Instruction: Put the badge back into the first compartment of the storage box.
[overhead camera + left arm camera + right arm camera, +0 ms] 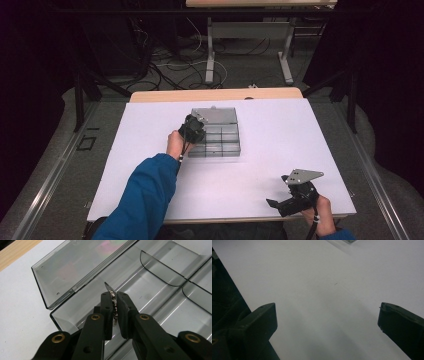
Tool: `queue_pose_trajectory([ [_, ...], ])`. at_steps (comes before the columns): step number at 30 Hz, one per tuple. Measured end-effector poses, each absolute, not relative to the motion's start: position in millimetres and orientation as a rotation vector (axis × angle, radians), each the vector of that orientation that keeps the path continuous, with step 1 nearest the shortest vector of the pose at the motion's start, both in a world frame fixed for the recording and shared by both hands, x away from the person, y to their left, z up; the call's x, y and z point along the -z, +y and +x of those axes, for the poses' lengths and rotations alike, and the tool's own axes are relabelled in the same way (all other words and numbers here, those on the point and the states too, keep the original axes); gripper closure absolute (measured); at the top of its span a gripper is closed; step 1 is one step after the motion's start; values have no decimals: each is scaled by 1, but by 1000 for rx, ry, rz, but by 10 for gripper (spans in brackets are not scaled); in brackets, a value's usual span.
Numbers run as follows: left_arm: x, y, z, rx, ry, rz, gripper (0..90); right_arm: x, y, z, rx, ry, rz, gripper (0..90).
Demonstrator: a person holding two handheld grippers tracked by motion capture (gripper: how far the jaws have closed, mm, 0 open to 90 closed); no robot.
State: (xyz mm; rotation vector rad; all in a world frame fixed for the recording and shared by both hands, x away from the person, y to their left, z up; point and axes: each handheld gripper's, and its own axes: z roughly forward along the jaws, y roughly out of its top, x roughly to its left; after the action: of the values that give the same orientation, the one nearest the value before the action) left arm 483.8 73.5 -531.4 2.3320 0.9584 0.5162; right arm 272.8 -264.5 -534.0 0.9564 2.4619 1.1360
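The left hand-held gripper [114, 305] is closed on a small metal chain [114, 307], held over a compartment at the near-left corner of the clear plastic organiser box [160, 305], whose lid [75, 267] lies folded open behind it. The right hand-held gripper [325, 322] hovers with jaws wide apart, holding nothing, above the white worktop [324, 285], well apart from the box.

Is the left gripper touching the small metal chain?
Touching. In the left gripper view, the left gripper has its two black jaws pressed on both sides of the small metal chain, above the clear compartment box.
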Motion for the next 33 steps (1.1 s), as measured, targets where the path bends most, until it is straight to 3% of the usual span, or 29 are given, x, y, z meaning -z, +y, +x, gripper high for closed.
queue_pose_trajectory([
  [12, 523, 78, 478, -509, 977, 2305, 676, 534, -264, 272, -1133, 2459, 958, 20],
  [26, 499, 101, 454, -510, 995, 2281, 187, 533, -265, 272, -1129, 2472, 967, 20],
  [33, 489, 119, 438, -518, 994, 2294, 72, 533, -265, 273, -1132, 2466, 969, 15],
])
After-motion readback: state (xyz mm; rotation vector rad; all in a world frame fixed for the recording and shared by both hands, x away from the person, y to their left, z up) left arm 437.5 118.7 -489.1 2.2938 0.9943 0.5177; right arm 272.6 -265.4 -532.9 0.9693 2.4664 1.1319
